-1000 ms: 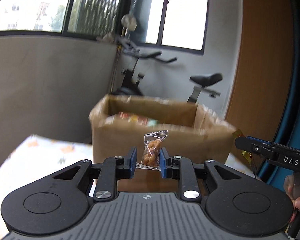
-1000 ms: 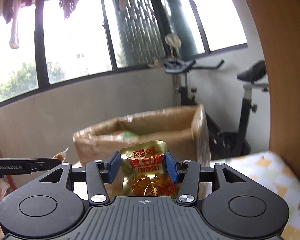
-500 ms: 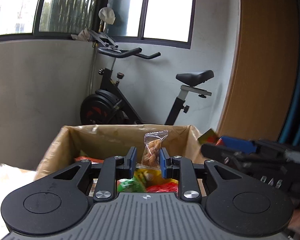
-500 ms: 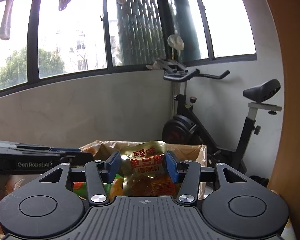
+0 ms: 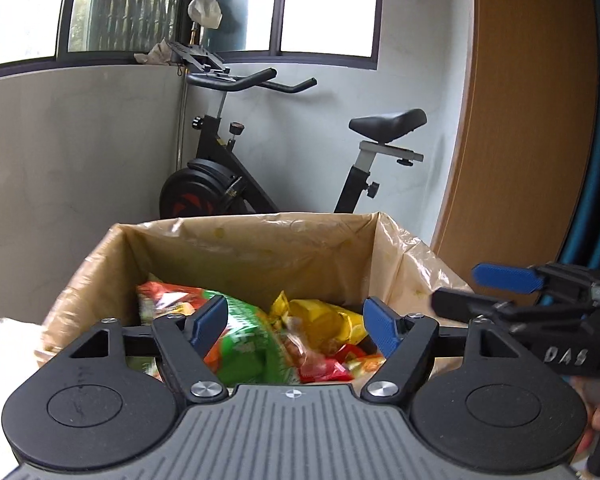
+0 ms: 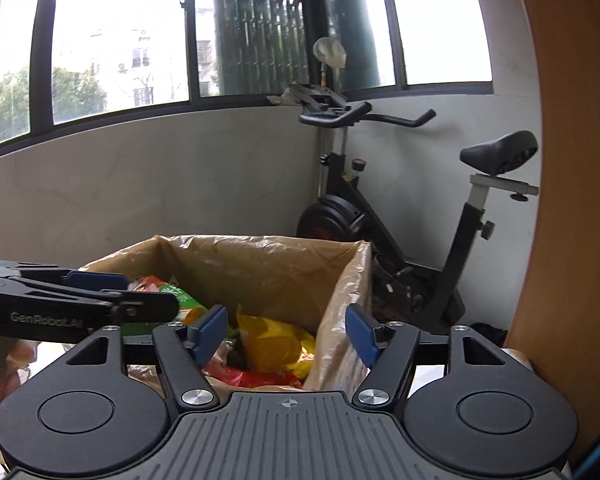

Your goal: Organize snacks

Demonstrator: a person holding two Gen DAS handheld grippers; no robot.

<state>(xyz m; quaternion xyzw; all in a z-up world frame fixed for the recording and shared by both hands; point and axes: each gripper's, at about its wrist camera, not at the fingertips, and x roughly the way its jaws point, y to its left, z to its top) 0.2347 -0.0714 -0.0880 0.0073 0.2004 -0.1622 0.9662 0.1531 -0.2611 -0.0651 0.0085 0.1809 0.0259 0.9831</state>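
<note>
A cardboard box (image 5: 260, 240) lined with clear plastic holds several snack packets: a green and orange bag (image 5: 236, 344), a yellow packet (image 5: 324, 320), red wrappers (image 5: 328, 368). My left gripper (image 5: 294, 326) is open and empty above the box. My right gripper (image 6: 286, 334) is open and empty above the same box (image 6: 260, 264), where a yellow packet (image 6: 276, 344) shows. The right gripper also shows at the right of the left wrist view (image 5: 504, 292). The left gripper also shows at the left of the right wrist view (image 6: 112, 296).
An exercise bike (image 5: 260, 176) stands behind the box against the grey wall. A wooden panel (image 5: 520, 120) rises on the right, with a blue curtain (image 5: 596, 200) beyond it. Windows run above the wall.
Both grippers moved over the box and opened. The small clear nut packet left the left gripper and the gold packet left the right gripper; both have dropped into the box.
</note>
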